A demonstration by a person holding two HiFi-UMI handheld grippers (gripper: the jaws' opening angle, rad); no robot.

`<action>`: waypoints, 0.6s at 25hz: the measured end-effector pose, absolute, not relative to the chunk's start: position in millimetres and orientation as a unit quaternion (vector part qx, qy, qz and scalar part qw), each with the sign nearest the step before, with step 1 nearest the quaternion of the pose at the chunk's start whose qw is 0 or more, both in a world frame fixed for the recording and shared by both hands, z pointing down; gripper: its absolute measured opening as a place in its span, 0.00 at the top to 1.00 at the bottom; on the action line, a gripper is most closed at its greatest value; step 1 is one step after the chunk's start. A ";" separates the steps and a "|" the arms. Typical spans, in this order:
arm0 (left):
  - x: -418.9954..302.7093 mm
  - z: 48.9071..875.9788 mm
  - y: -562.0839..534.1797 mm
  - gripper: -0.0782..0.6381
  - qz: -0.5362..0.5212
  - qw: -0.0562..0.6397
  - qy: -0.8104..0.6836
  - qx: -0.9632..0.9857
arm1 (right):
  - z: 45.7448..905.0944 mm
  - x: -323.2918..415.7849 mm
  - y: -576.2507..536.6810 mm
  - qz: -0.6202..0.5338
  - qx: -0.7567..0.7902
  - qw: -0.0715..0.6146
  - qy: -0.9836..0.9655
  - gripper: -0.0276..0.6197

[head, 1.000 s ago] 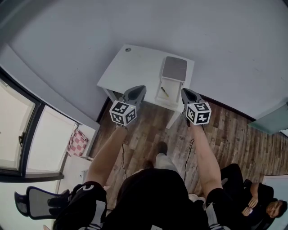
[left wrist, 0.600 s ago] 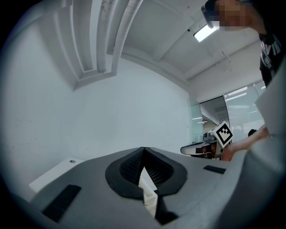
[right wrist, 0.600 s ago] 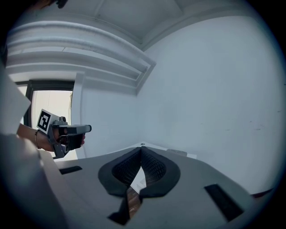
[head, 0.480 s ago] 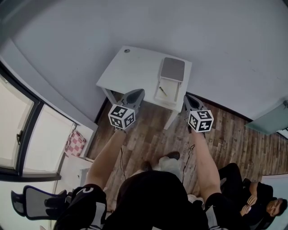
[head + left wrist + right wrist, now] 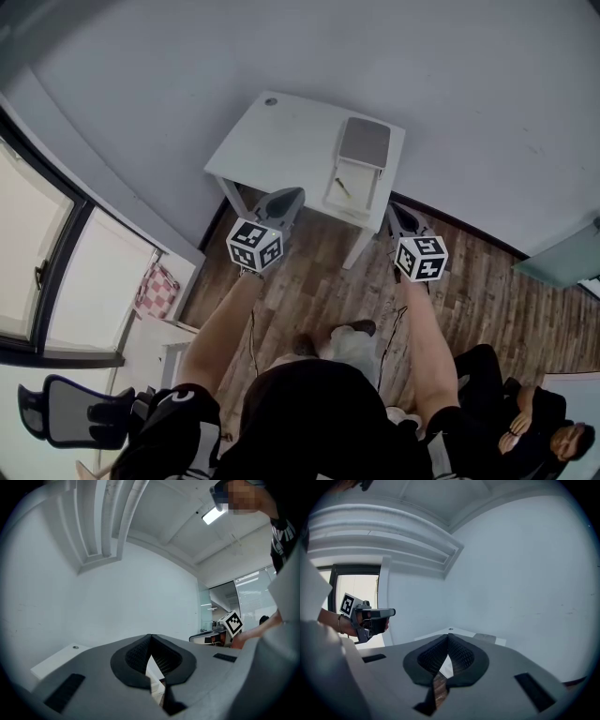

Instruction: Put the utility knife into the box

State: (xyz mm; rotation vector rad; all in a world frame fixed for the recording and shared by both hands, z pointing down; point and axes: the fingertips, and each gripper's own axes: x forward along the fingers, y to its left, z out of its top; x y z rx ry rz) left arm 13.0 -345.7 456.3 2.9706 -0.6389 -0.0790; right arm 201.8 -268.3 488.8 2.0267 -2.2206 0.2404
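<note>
Both the left gripper [image 5: 287, 198] and right gripper [image 5: 397, 212] are pressed together, empty, held short of the white worktop [image 5: 272, 141]. The knife [image 5: 343, 187] lies there on white, just beside the grey box [image 5: 364, 142].

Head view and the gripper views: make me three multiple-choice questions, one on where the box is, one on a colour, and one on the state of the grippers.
1. Where is the box?
A. on the floor
B. on the table
C. on a chair

2. What colour is the table top?
A. black
B. white
C. red

3. How are the left gripper and the right gripper?
A. both wide open
B. one holds the utility knife
C. both shut and empty

Answers:
1. B, the box stands at the table's right end.
2. B, the top is plain white.
3. C, in each gripper view the fingers meet at the tips with nothing between them, and the utility knife lies up at the box.
</note>
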 end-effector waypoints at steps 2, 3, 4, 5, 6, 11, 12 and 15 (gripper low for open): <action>13.6 456.7 -341.9 0.86 -0.026 0.051 -0.204 0.977 | 490.7 201.7 -267.5 0.081 0.670 0.061 -0.735 0.94; 13.4 456.6 -340.4 0.86 -0.026 0.050 -0.202 0.978 | 491.8 201.5 -266.9 0.082 0.670 0.061 -0.735 0.94; 12.9 456.6 -339.2 0.86 -0.025 0.049 -0.202 0.978 | 493.0 201.0 -266.3 0.083 0.670 0.060 -0.735 0.94; 12.3 456.4 -338.2 0.86 -0.024 0.048 -0.203 0.978 | 494.1 200.5 -265.7 0.085 0.670 0.060 -0.735 0.94; 11.6 456.4 -337.4 0.86 -0.024 0.047 -0.203 0.978 | 495.0 199.8 -265.2 0.086 0.669 0.060 -0.736 0.94; 8.1 455.7 -334.3 0.86 -0.021 0.043 -0.204 0.978 | 498.7 193.9 -262.9 0.091 0.666 0.059 -0.738 0.94; 8.0 455.4 -333.7 0.86 -0.021 0.043 -0.203 0.978 | 498.9 193.2 -262.2 0.091 0.666 0.059 -0.738 0.94; 5.5 455.0 -333.8 0.86 -0.023 0.044 -0.203 0.978 | 499.9 191.4 -260.4 0.090 0.667 0.061 -0.737 0.94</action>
